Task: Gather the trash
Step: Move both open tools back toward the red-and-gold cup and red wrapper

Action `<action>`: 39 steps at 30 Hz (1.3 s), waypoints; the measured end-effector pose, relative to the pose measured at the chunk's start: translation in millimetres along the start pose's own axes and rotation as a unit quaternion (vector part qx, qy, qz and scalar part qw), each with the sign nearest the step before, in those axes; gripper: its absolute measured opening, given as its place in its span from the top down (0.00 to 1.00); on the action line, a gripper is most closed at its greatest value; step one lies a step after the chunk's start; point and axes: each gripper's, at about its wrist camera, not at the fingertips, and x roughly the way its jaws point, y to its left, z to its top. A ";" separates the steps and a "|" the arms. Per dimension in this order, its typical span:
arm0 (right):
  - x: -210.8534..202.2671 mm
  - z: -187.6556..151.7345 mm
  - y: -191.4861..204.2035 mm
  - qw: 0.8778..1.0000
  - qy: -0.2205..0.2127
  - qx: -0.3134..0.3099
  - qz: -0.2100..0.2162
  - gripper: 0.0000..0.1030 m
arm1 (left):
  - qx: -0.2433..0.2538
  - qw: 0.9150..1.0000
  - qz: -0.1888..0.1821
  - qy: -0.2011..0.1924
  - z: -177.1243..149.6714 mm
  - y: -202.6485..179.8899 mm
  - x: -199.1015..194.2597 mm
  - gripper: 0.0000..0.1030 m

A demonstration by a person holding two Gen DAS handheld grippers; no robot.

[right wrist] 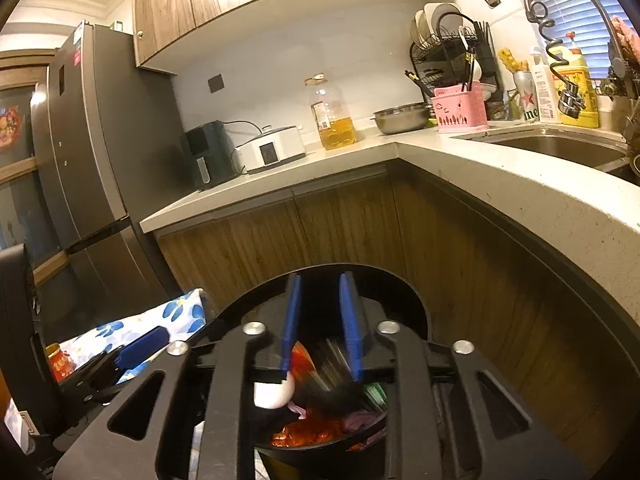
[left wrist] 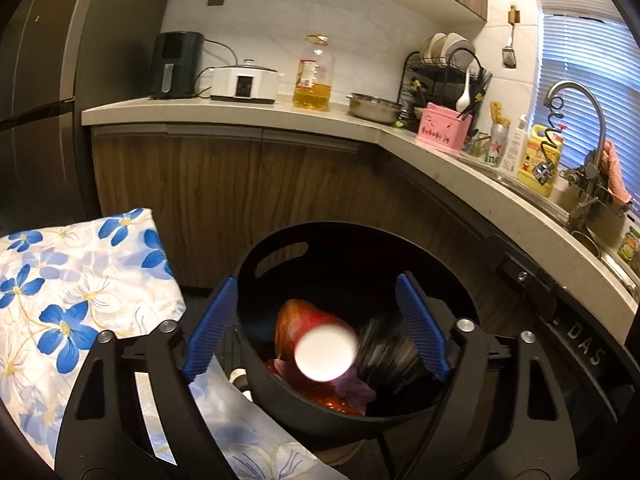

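Hovering over the round black plastic trash bin (left wrist: 276, 258), both grippers point down into it. Left gripper (left wrist: 316, 328): blue ribbed fingers (left wrist: 212, 328) spread wide, nothing between the pads, one finger outside the bin's left rim, the other over its interior. Right gripper (right wrist: 322, 330): blue fingers (right wrist: 291, 320) narrowly parted, with a visible gap and nothing clamped.

Red cylindrical cup with a white round end (left wrist: 325, 354) is inside the bin, tilted, white end toward the camera, motion-blurred. Right wrist view shows the same white end (right wrist: 275, 394) just below the left finger's tip; can't tell whether they touch. Beside it is a blurred dark streaky object (left wrist: 386, 354); can't tell what it is. Underneath: crumpled orange-red wrapper (right wrist: 308, 436) and a purple scrap (left wrist: 356, 390).

White cloth with blue flower print (left wrist: 76, 280) lies just left of the bin, near its rim. Beige L-shaped countertop (left wrist: 248, 110) with wood cabinets is behind, carrying a large oil bottle (left wrist: 314, 74), a white cooker (left wrist: 244, 82) and a pink utensil basket (left wrist: 442, 126).
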 end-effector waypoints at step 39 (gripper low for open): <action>-46.5 -71.7 165.9 0.988 0.042 -0.061 0.135 0.26 | -0.118 0.949 0.291 -0.042 -76.8 190.3 -212.5 0.08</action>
